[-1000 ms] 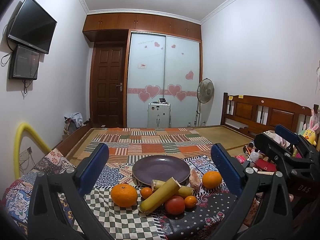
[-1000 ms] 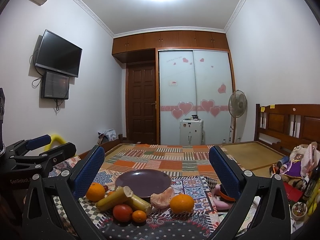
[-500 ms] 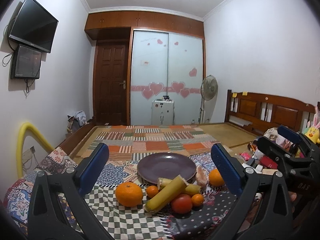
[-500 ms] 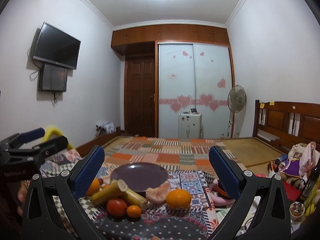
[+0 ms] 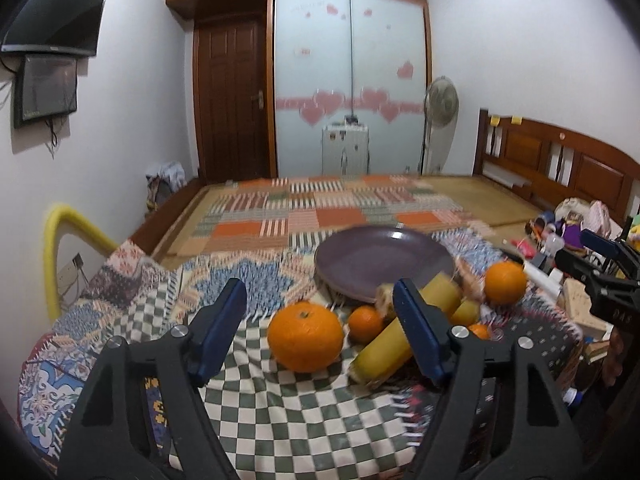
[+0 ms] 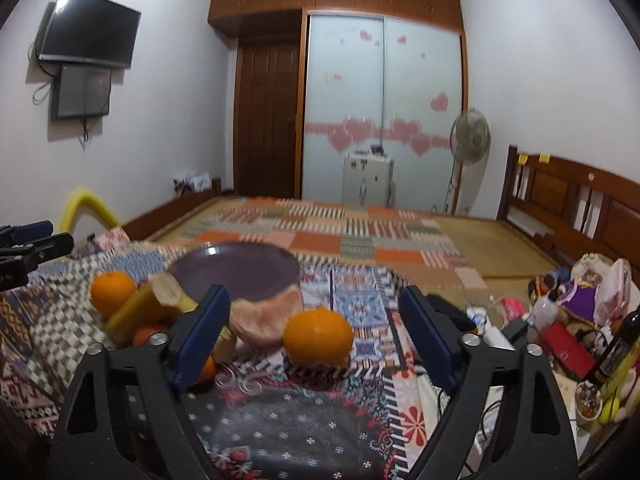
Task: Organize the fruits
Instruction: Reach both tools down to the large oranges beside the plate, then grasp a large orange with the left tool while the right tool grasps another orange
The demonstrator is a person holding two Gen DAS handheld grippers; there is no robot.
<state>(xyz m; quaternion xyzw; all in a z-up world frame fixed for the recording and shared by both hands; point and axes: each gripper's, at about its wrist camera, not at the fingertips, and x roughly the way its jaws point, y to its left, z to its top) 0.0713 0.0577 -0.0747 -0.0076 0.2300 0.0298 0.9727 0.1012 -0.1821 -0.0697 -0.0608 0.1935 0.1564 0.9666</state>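
Both tongs are closing with nothing pinched. Left tongs (image 5: 320, 320) are hovering over the patchwork cloth (image 5: 280, 412), jaws still spread, framing a large orange (image 5: 305, 336) that is sitting between them untouched. At 1 o'clock from that orange a purple plate (image 5: 380, 260) is lying empty; a small mandarin (image 5: 365, 323) and yellow cane pieces (image 5: 394, 344) are lying just at 3 o'clock of it. Right tongs (image 6: 314, 328) are likewise spread, with a second orange (image 6: 319, 335) between the jaws, pads clear of it. A peeled citrus half (image 6: 266, 318) is touching the plate rim at that orange's 10 o'clock. A third orange (image 6: 113, 293) is resting far toward 9 o'clock.
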